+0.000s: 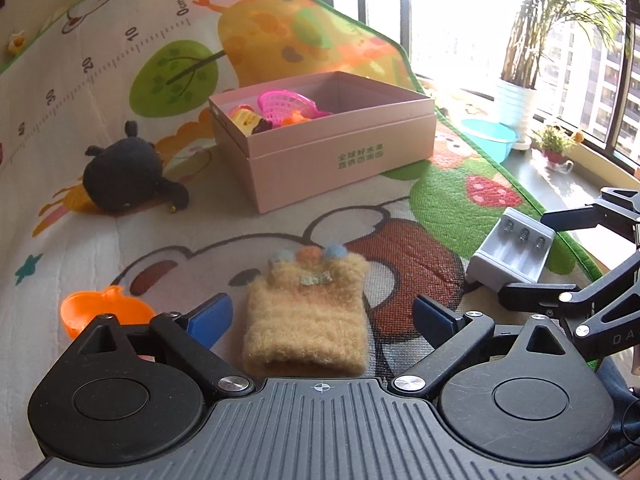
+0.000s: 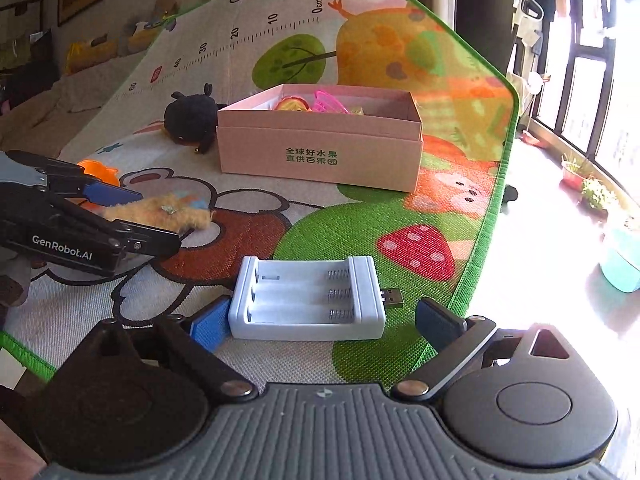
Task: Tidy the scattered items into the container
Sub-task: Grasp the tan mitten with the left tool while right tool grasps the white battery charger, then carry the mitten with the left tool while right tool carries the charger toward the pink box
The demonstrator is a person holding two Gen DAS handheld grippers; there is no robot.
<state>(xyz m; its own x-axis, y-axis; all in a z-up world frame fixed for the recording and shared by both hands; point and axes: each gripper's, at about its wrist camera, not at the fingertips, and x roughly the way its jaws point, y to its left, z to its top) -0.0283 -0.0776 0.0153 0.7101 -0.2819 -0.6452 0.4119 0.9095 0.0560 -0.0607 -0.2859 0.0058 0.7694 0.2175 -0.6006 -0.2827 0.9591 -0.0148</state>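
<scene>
1. Left gripper (image 1: 322, 322) spread wide, holding nothing; fuzzy yellow pouch (image 1: 306, 314) lies flat on play mat (image 1: 120, 248) between its blue fingertips (image 1: 210, 318), gap on both sides.
2. Right gripper (image 2: 324, 324) also wide open, empty; white battery charger (image 2: 308, 304) sits between its fingers, left pad just beside charger's edge, contact unclear.
3. Only right wrist view shows charger's USB plug (image 2: 390, 295).
4. Pink box (image 1: 324, 140) well beyond both grippers; left view shows pink basket (image 1: 286, 106) and small toys inside.
5. Black plush (image 1: 124, 174) left of box; orange cup (image 1: 104, 310) near left gripper.
</scene>
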